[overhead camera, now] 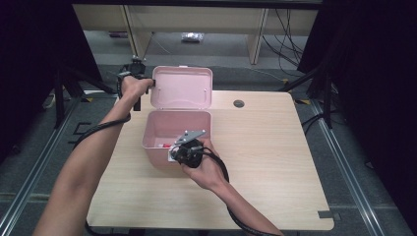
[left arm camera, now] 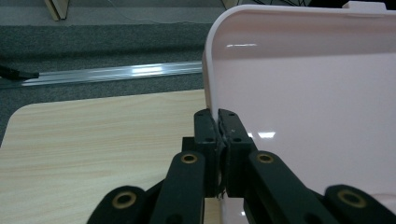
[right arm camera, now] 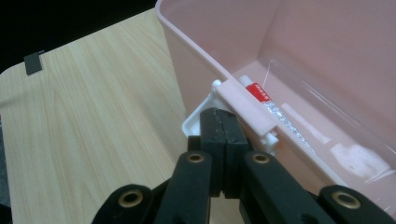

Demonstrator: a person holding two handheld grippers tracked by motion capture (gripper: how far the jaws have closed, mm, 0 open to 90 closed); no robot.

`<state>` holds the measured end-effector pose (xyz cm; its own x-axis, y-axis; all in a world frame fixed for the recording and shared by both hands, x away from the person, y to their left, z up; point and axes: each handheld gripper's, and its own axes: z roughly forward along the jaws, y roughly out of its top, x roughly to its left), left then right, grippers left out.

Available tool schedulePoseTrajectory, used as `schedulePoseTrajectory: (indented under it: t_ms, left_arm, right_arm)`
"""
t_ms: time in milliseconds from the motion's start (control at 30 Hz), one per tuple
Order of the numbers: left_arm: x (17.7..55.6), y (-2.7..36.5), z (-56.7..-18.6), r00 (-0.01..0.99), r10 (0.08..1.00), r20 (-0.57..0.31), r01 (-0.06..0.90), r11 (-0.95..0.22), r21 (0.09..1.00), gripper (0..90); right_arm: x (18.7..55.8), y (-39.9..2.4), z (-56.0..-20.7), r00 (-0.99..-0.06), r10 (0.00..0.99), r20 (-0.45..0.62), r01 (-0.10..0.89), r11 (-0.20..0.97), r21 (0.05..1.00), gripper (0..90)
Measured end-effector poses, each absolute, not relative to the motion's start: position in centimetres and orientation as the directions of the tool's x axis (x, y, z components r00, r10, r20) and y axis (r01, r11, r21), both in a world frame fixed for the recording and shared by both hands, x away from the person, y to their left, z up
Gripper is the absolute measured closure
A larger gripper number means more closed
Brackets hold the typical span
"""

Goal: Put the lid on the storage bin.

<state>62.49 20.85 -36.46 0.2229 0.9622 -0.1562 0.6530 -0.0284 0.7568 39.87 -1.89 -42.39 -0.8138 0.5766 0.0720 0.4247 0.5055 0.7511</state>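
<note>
Surroundings: light wood-grain desk (overhead camera: pixel 275 162) on grey carpeted floor (overhead camera: pixel 216 73).
Desk top carries a round cable port (overhead camera: pixel 239 103) near its far edge. Beyond it stand pale furniture legs (overhead camera: pixel 256 42), loose cables (overhead camera: pixel 287 39), and a small packet (overhead camera: pixel 192 37) on the floor.

The pink box (overhead camera: pixel 158 129) hides most of the red-capped tube (right arm camera: pixel 273 107) inside it in the high view, and the tube's label is too small to read. In the left gripper view, the picture's edges cut off the open lid (left arm camera: pixel 308 102) at the right and bottom.
</note>
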Motion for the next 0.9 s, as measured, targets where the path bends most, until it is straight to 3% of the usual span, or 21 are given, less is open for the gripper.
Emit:
schedulePoseTrajectory:
  t_ms: [900]
  left_arm:
    - [60.8, 21.2, -34.9, 0.257, 0.953, -0.161, 0.593, -0.024, 0.805, 87.8]
  right_arm:
    - [40.0, -1.8, -42.4, -0.81, 0.58, 0.085, 0.437, 0.501, 0.747, 90.0]
